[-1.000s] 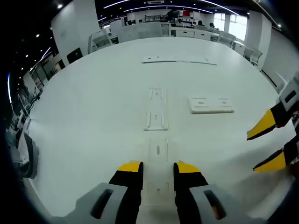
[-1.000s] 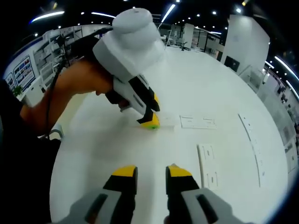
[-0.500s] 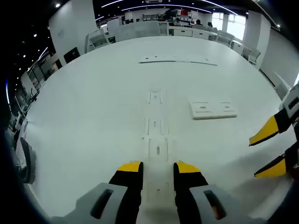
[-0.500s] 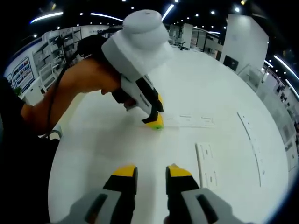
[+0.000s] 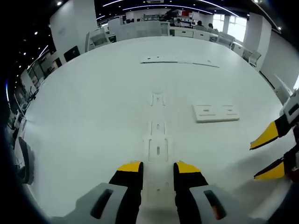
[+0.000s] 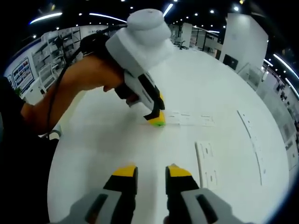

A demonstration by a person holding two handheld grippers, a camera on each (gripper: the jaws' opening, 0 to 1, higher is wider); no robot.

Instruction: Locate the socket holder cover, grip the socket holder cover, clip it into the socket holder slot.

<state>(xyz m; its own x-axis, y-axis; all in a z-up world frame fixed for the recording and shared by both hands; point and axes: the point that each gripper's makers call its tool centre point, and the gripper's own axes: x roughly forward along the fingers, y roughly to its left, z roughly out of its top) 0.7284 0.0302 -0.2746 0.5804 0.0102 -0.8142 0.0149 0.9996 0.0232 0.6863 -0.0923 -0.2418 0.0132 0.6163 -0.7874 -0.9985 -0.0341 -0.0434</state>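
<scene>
Left gripper point(image 5: 157, 169): low over the table point(image 5: 84, 121), jaws parted a little, one to each side of the near end of a white strip point(image 5: 158, 154). Whether the pads press the strip cannot be told. In the right gripper view the same tool point(image 6: 156, 119) has its tips at the table, at the strip's end point(image 6: 187, 118).

Strip: flat, white on white, made of small panels end to end, running away from the jaws. Probably the cover or the slotted holder; which of the two cannot be told.

Right gripper point(image 6: 145, 175): held above bare table, jaws slightly apart with nothing between them. In the left gripper view it enters from the right point(image 5: 267, 154), clear of all parts.

White plate point(image 5: 217, 113): flat, two recesses, to the right of the strip and apart from it. Seen also in the right gripper view point(image 6: 208, 165).

Long thin strip point(image 5: 180, 60): far side of table, well apart.

Person's arm point(image 6: 70, 88): carries the left tool.

Risks, as judged:
- Thin, flat strip gives little edge; jaws may close on the table and slide off.
- Strip may skate forward when pushed.
- Low contrast makes the wrong panel easy to take.
- Skewed grasp would misalign the clip with its slot.
</scene>
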